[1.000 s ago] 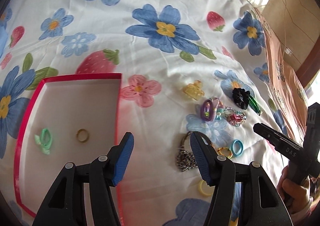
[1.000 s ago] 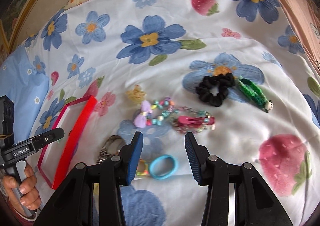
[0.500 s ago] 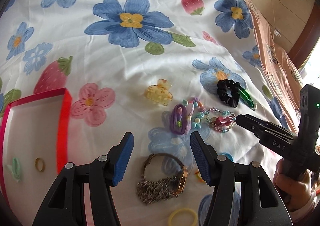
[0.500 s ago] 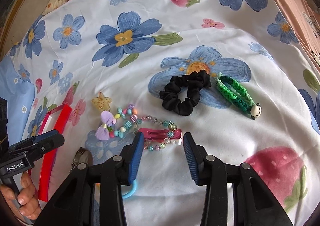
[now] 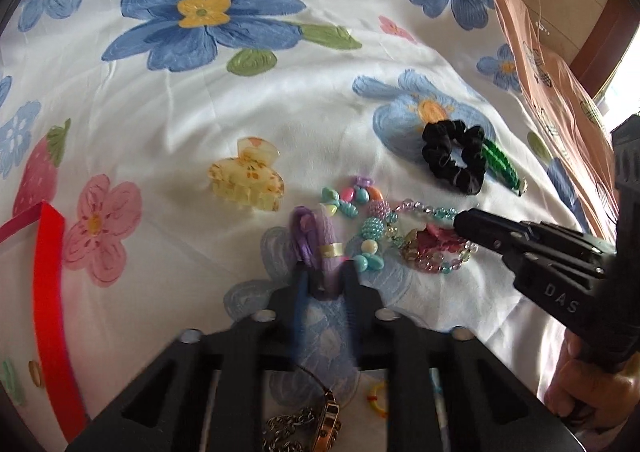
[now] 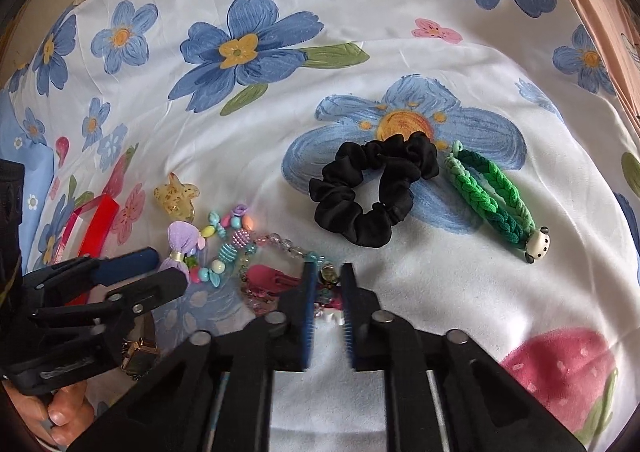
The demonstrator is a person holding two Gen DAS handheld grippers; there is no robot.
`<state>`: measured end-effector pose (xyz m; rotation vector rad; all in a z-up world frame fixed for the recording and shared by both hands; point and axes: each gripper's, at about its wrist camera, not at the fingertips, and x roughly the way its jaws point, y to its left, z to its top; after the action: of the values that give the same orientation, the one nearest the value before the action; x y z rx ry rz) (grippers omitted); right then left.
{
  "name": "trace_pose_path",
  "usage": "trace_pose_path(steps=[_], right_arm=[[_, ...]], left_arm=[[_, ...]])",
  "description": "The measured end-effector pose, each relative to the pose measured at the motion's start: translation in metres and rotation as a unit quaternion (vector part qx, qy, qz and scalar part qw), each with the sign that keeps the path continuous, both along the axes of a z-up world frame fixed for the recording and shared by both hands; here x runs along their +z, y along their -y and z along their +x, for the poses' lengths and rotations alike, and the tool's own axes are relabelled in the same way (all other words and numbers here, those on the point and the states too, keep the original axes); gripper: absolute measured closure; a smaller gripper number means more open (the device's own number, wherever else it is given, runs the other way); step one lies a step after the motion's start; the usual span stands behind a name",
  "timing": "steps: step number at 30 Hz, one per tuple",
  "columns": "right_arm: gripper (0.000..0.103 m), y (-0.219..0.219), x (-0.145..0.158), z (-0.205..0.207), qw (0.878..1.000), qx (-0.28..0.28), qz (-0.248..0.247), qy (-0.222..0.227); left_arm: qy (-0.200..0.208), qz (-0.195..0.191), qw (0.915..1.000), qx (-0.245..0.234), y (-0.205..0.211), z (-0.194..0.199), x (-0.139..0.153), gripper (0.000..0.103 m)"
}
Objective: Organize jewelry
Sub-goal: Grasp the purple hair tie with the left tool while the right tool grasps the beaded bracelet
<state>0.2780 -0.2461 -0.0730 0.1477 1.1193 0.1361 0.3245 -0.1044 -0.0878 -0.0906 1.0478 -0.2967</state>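
A purple bow hair tie (image 5: 316,236) lies on the flowered bedsheet. My left gripper (image 5: 325,272) is closing on its near end, and the pads press the fabric. In the right wrist view the left gripper (image 6: 168,272) meets the purple bow (image 6: 182,244) from the left. A clear bead bracelet (image 6: 280,244) lies tangled with a pink clip (image 6: 268,278). My right gripper (image 6: 326,272) is closing on their right end, with beads pinched between the pads. The right gripper (image 5: 466,223) comes in from the right in the left wrist view. At the left edge stands the red tray (image 5: 50,272).
A yellow claw clip (image 5: 248,181), pastel bead string (image 5: 352,197), black scrunchie (image 6: 340,195) and green braided band (image 6: 472,187) lie around. A chain watch (image 5: 320,424) and a small yellow ring (image 5: 376,400) sit under my left gripper. A hand (image 6: 60,412) holds the left gripper.
Both grippers moved down and forward to the jewelry pile, and their jaws went from wide apart to nearly together. The left left the tray side and took the purple bow; the right took the bracelet.
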Motion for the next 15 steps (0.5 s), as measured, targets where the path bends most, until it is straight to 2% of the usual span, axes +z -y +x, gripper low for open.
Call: trace_pose_path(steps=[5,15], right_arm=[[0.094,-0.002,0.01,-0.006,1.0,0.0,0.005,0.019],[0.096,-0.024,0.046,-0.016,0.997,0.018,0.034,0.063]], left_arm=[[0.015,-0.008,0.9998,0.001,-0.006,-0.006,0.007,0.095],[0.045,-0.043,0.9978,0.022,-0.047,-0.05,0.04,0.096]])
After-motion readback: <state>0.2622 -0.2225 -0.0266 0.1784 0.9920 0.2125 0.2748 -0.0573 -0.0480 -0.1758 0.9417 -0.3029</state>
